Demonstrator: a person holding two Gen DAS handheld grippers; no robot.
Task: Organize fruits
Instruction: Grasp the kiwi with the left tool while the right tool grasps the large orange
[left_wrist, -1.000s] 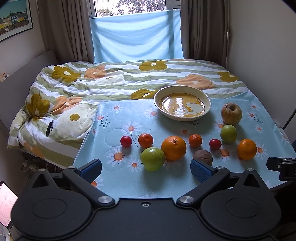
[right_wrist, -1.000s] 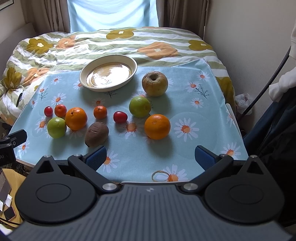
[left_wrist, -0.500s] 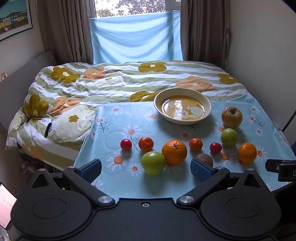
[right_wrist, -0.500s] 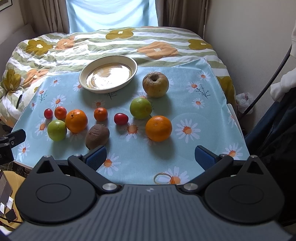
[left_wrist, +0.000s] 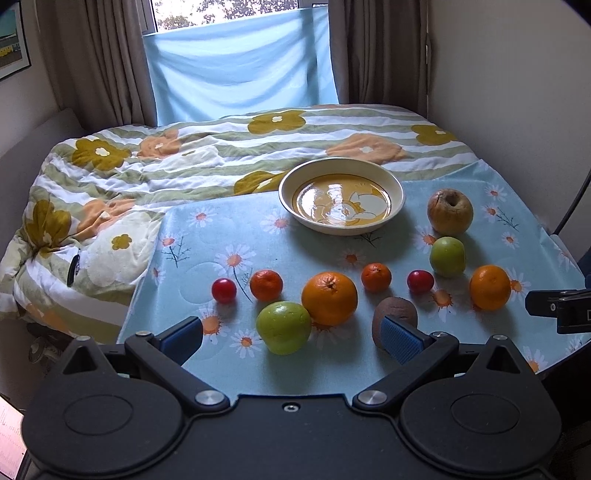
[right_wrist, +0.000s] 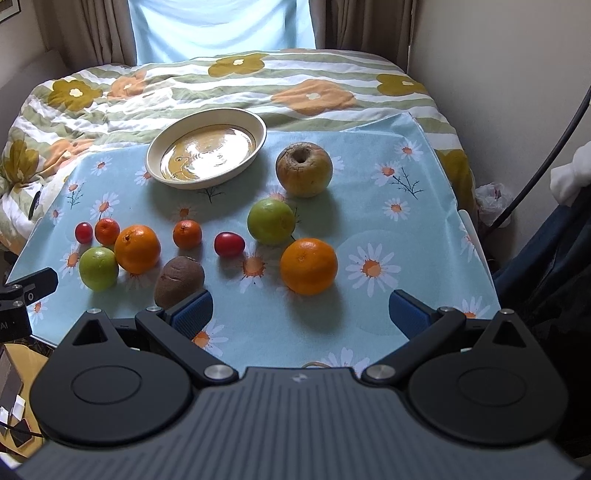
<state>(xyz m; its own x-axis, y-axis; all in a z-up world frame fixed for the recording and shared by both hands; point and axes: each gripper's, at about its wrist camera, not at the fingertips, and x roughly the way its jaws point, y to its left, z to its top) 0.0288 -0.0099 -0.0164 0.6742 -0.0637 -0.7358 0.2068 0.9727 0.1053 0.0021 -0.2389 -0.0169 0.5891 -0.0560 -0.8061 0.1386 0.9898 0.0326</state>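
Several fruits lie loose on a blue daisy cloth (left_wrist: 236, 369). A cream bowl (left_wrist: 341, 195) (right_wrist: 207, 153) stands empty at the back. My left gripper (left_wrist: 291, 338) is open, just in front of a green apple (left_wrist: 283, 326) and a big orange (left_wrist: 329, 297); its right pad overlaps a brown kiwi (left_wrist: 395, 314). My right gripper (right_wrist: 301, 314) is open, just in front of an orange (right_wrist: 308, 265). A second green apple (right_wrist: 271, 220), a brown apple (right_wrist: 304, 168), small tangerines and red tomatoes lie around.
The cloth lies on a bed with a flowered quilt (left_wrist: 207, 162). A wall (right_wrist: 498, 92) runs along the right side, with a dark cable (right_wrist: 546, 155) by it. A rubber band (right_wrist: 314, 365) lies at the cloth's near edge.
Both grippers have moved forward and a little lower toward the fruits, which now look larger. No fruit has moved. Both grippers stay open.
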